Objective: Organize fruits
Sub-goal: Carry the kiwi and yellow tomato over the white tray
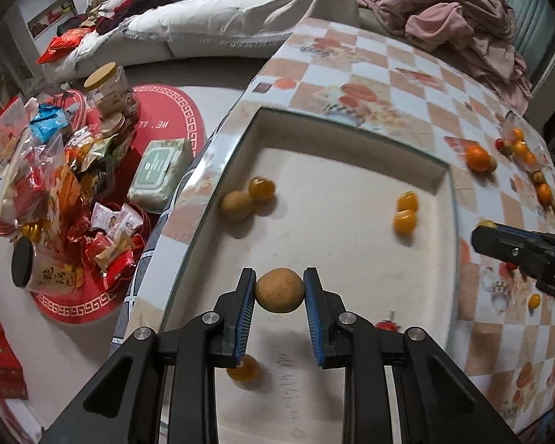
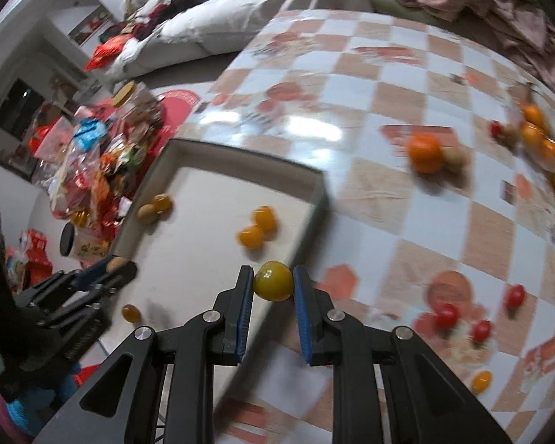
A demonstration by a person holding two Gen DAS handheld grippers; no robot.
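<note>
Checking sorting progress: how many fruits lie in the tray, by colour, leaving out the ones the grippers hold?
Orange fruits: 4
Brown fruit: 1
Total: 5

We are in someone's living room, a lived-in home: a sofa (image 1: 218,33) with pale cushions and striped bedding stands behind the low table (image 1: 407,85), whose checked cloth is printed with fruit. A heap of pink laundry (image 1: 458,18) lies beside it, and on the floor we see a round red mat (image 1: 174,111) crowded with snack packets (image 1: 55,185), jars (image 1: 109,85) and a pack of wet wipes (image 1: 159,174)
</note>
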